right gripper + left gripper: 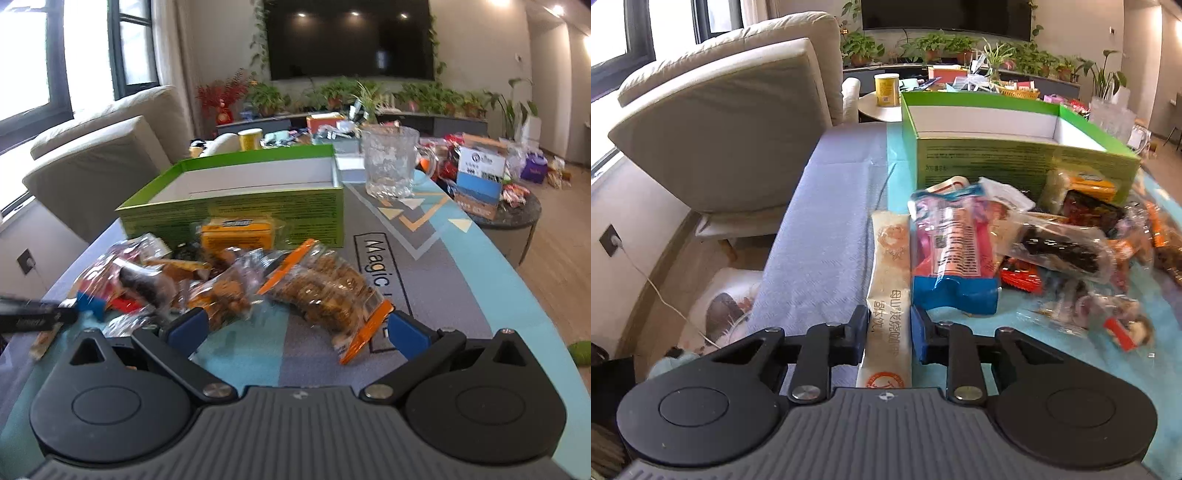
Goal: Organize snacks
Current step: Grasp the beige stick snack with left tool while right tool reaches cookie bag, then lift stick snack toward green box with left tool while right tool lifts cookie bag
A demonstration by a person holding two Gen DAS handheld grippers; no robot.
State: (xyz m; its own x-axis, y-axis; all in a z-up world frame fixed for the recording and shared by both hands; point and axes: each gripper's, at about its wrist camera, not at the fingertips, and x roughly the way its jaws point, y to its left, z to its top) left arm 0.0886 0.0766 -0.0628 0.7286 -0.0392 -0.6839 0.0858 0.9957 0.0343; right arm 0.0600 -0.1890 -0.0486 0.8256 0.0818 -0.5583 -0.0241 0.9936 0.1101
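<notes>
Centrally, long cream sachet (889, 295), orange logo, printed.

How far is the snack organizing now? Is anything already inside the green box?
Nothing looks done: what shows of the green box inside is white and bare. In hand: the left gripper is shut on a long white sachet. The right gripper is open near the orange-edged cookie bag. The snack pile remains on the table.

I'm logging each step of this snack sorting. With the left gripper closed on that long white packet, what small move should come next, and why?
Probably lift the long white packet clear of the table and carry it toward the green box. The left gripper already pinches its near end, the box stands open and looks empty behind the snack pile, while the right gripper is open, holding nothing.
</notes>
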